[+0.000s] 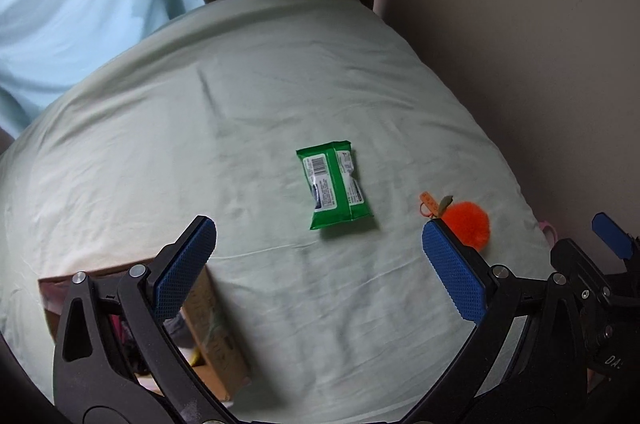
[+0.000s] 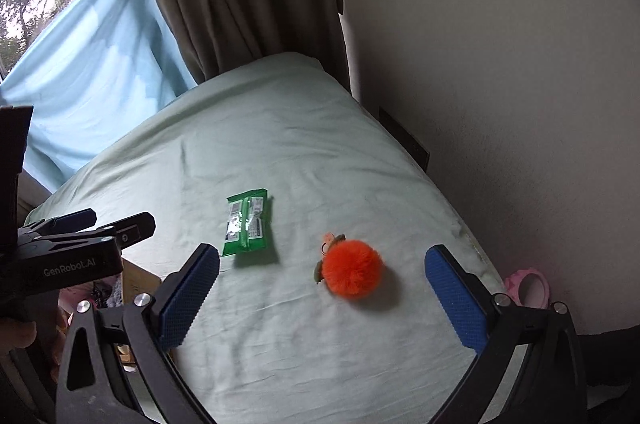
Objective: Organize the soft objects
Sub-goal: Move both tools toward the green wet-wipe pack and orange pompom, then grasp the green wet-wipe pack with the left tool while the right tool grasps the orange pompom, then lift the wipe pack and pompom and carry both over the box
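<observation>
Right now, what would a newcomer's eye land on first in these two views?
The fluffy orange pom-pom jumps out first, lying on the pale green bed sheet near the wall side. Next comes the green wipes packet, lying apart from it toward the middle of the bed. An open cardboard box sits at the bed's near left edge, behind the open left hand-held gripper.
</observation>
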Demonstrator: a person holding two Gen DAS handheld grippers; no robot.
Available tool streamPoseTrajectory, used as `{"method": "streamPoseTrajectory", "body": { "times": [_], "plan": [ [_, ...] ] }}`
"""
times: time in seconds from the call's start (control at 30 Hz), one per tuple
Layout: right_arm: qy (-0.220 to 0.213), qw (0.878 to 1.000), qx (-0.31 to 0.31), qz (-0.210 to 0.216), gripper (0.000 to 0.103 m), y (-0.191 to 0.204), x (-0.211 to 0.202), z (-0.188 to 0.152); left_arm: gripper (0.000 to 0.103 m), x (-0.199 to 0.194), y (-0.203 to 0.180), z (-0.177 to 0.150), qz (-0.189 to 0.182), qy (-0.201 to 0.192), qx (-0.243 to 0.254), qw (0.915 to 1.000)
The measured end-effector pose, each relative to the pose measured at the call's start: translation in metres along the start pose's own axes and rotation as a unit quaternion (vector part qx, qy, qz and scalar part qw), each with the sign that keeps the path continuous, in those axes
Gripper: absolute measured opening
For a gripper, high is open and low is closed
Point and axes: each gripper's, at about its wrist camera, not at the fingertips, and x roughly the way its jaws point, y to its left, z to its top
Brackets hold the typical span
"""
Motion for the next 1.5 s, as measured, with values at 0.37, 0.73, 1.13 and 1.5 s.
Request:
{"method": "streamPoseTrajectory", "body": {
  "times": [0.37,0.73,1.13,1.5],
  "plan": [
    [0.041,0.996,0.073,-0.014,0.096,-0.036,0.107,-0.024,0.102,0.149,-0.023,0.029,0.01,0.06,0.025,0.9978],
    [0.068,0.99,0.121,-0.014,0.074,-0.055,0.171,-0.047,0.087,0.237,-0.018,0.02,0.026,0.103,0.034,0.9938],
    [0.089,0.993,0.079,0.006,0.038,-0.047,0.185,-0.052,0.049,0.25,-0.03,0.016,0.008,0.108,0.033,0.9936],
    [0.064,0.996,0.066,0.009,0.036,-0.044,0.162,-0.038,0.042,0.213,-0.028,0.025,0.005,0.082,0.047,0.9955]
  ]
}}
